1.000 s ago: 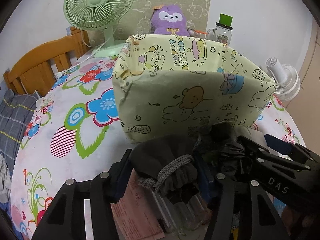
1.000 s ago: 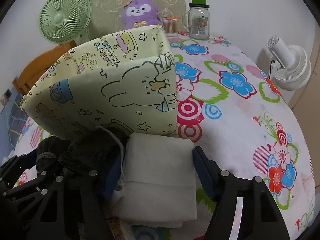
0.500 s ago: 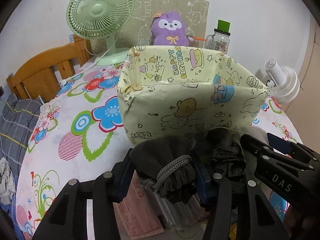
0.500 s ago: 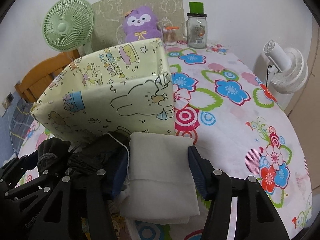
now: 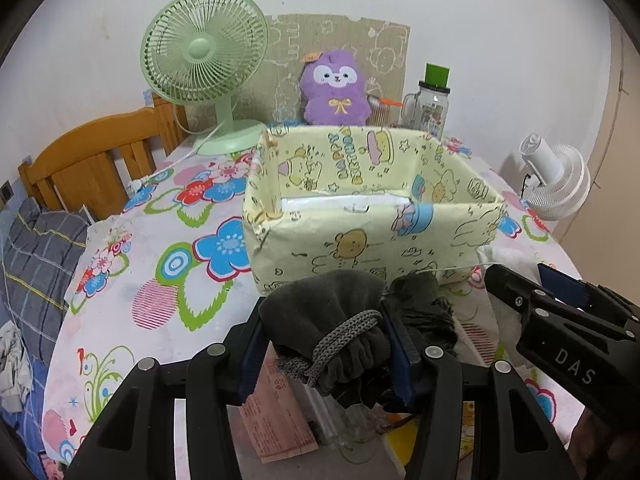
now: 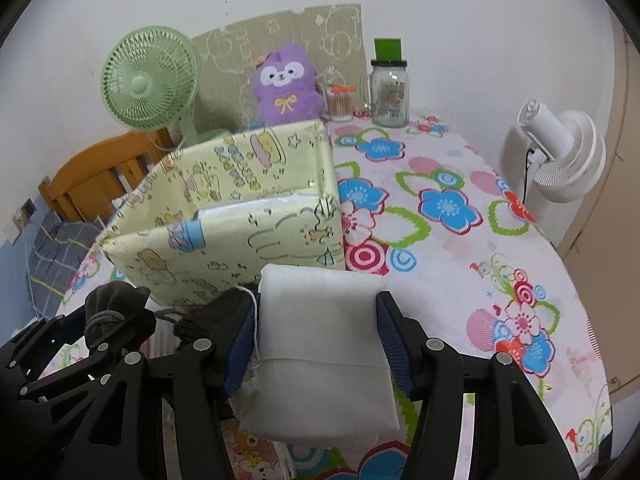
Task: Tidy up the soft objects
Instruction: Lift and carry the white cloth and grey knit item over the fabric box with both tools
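My right gripper (image 6: 318,336) squeezes a white cloth bag (image 6: 320,344) up off the flowery table (image 6: 460,248). The yellow cartoon box (image 6: 240,216) sits just behind it. My left gripper (image 6: 100,332) holds a dark gray pouch (image 6: 116,308) beside me.

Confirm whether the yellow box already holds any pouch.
No: the yellow box shows only its bare lining, while both pouches remain clamped in the grippers in front of it.

The box (image 5: 372,216) sits on the table (image 5: 152,280); behind it stand fan (image 5: 204,56), plush toy (image 5: 334,92) and jar (image 5: 434,108).
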Action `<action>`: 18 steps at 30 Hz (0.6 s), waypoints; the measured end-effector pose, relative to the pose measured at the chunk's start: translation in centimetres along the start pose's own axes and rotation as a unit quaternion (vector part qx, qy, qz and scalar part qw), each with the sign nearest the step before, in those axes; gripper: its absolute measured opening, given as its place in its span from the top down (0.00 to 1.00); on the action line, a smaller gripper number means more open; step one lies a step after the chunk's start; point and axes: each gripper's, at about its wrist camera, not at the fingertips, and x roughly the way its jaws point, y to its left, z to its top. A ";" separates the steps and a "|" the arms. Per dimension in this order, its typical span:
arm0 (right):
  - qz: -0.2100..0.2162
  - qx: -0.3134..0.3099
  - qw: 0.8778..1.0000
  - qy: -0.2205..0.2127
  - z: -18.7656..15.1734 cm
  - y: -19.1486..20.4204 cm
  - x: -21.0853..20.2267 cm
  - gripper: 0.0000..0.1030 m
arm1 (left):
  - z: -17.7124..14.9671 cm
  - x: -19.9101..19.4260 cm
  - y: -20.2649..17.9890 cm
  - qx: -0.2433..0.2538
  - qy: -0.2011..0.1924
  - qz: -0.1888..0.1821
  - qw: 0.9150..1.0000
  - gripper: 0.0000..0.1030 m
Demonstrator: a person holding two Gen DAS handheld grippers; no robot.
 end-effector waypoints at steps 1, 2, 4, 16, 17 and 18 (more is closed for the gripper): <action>0.001 0.001 1.000 -0.005 0.1 0.0 -0.4 0.41 | 0.1 -0.3 0.0 0.000 -0.004 0.000 1.000 0.48; 0.001 0.001 1.000 -0.009 0.2 0.0 -0.8 0.41 | 0.0 -0.6 -0.1 0.001 -0.007 0.000 1.000 0.48; 0.002 0.001 1.000 -0.016 0.3 0.1 -1.4 0.41 | 0.2 -1.2 -0.2 0.001 -0.014 -0.001 1.000 0.48; 0.008 -0.011 0.999 -0.043 1.4 1.2 -4.3 0.41 | 1.3 -3.8 -0.4 0.006 -0.039 -0.009 0.999 0.48; 0.009 -0.011 0.999 -0.044 1.5 1.3 -4.4 0.41 | 1.5 -3.8 -0.5 0.008 -0.041 -0.009 0.999 0.48; 0.011 -0.011 0.999 -0.046 1.7 1.4 -4.6 0.41 | 1.6 -3.9 -0.5 0.009 -0.042 -0.009 0.999 0.48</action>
